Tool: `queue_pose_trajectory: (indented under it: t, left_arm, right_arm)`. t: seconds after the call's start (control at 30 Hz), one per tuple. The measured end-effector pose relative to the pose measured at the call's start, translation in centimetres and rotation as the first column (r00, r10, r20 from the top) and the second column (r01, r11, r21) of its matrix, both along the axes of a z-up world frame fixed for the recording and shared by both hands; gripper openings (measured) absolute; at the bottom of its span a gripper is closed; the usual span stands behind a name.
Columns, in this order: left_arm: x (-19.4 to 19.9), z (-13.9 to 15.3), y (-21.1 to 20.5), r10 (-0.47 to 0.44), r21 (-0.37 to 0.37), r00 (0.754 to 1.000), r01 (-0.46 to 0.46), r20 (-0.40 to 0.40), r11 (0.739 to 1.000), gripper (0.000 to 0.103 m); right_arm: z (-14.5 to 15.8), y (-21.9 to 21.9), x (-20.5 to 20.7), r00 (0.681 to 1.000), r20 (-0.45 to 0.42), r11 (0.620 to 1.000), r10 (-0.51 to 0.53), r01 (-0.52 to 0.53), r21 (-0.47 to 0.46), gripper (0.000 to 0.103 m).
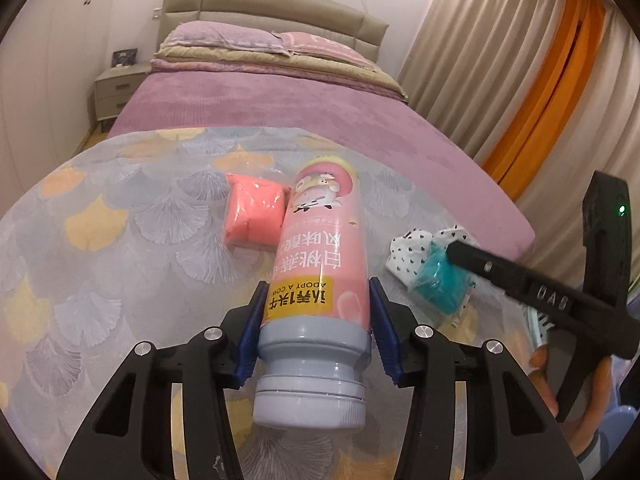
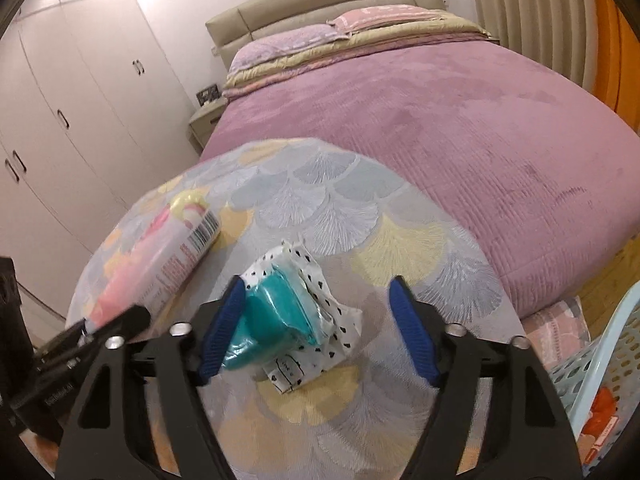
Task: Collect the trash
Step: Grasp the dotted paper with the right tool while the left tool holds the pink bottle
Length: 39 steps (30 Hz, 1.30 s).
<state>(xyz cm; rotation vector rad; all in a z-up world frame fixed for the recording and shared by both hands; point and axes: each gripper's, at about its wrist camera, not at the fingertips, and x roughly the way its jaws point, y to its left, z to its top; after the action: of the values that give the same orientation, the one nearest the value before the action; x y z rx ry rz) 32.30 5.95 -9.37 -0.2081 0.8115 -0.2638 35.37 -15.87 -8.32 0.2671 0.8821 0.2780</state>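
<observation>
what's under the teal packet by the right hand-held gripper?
A crumpled white wrapper with black dots lies under the teal packet, on the patterned cloth. The wrapper's middle is covered by the packet, so anything beneath there is hidden.

Soft even indoor light, pinkish cast; strong fisheye bending, dark corners; right-wrist view slightly motion-blurred

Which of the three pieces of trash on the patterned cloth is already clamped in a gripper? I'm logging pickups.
The pink bottle: the left gripper pinches it near its grey cap. The coral packet lies untouched, and the teal packet sits between the right gripper's open jaws.
</observation>
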Motion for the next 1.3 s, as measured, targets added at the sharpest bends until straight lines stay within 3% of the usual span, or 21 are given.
queue_pose_trajectory:
  t: [0.07,0.23,0.3,0.37,0.47,0.57,0.67,0.77,0.83,0.93,1.0,1.1,1.23,1.3]
  left_arm:
    - [-0.1,0.0,-0.1,-0.001,0.006,1.000,0.001,0.000,1.000,0.047]
    - [-0.1,-0.4,-0.3,-0.009,0.011,1.000,0.009,-0.015,1.000,0.047]
    - [0.0,-0.6,-0.4,-0.018,0.011,0.999,0.018,-0.026,1.000,0.047]
    - [0.1,-1.0,-0.6,-0.034,0.005,0.998,0.034,-0.049,0.999,0.047]
    - [0.2,-1.2,-0.8,-0.051,0.002,0.997,0.051,-0.066,0.999,0.046]
    - [0.1,-1.2,-0.6,-0.058,-0.028,0.996,0.056,-0.074,0.998,0.063]
    - [0.2,-1.3,-0.6,-0.057,-0.027,0.995,0.055,-0.078,0.998,0.065]
    - [0.1,-1.3,-1.2,-0.058,-0.003,0.996,0.058,-0.071,0.998,0.063]
    - [0.0,-1.3,-1.7,-0.059,0.017,0.996,0.060,-0.065,0.998,0.052]
    - [-0.2,-1.3,-2.1,-0.050,0.054,0.997,0.053,-0.051,0.997,0.045]
    - [-0.2,-1.3,-2.1,-0.045,0.056,0.998,0.047,-0.047,0.997,0.045]
    - [-0.3,-1.3,-2.1,-0.045,0.059,0.998,0.048,-0.045,0.997,0.045]
    - [-0.4,-1.3,-2.1,-0.045,0.062,0.998,0.048,-0.044,0.997,0.045]
    - [-0.4,-1.3,-2.2,-0.046,0.064,0.998,0.048,-0.043,0.997,0.045]
  right_arm:
    - [-0.1,-0.4,0.2,1.000,-0.006,1.000,-0.001,0.001,0.022,0.049]
    - [-0.7,-0.4,0.8,0.998,-0.067,1.000,0.002,-0.001,0.019,0.036]
    - [-0.6,0.0,0.7,0.998,-0.058,1.000,0.021,-0.021,0.005,0.031]
    - [-0.5,0.6,0.4,0.998,-0.049,0.999,0.047,-0.048,-0.015,0.015]
    - [0.0,1.4,-0.5,0.998,-0.006,0.996,0.068,-0.069,-0.050,0.006]
    - [0.7,1.7,-1.9,0.997,0.034,0.995,0.073,-0.070,-0.071,0.005]
    - [1.7,2.0,-3.6,0.994,0.086,0.992,0.073,-0.063,-0.110,0.005]
    - [3.2,2.6,-6.1,0.982,0.172,0.981,0.083,-0.050,-0.189,0.005]
    - [4.1,2.9,-7.3,0.972,0.213,0.975,0.097,-0.050,-0.217,0.005]
    - [4.9,3.0,-8.9,0.957,0.260,0.971,0.127,-0.066,-0.231,0.005]
    - [4.5,2.5,-9.2,0.964,0.236,0.972,0.126,-0.072,-0.224,0.005]
    - [2.5,1.2,-8.9,0.987,0.109,0.987,0.116,-0.102,-0.126,0.005]
    - [1.7,0.3,-10.9,0.988,0.115,0.989,0.101,-0.087,-0.120,0.006]
    - [1.4,-0.2,-11.2,0.988,0.102,0.989,0.114,-0.103,-0.105,0.011]
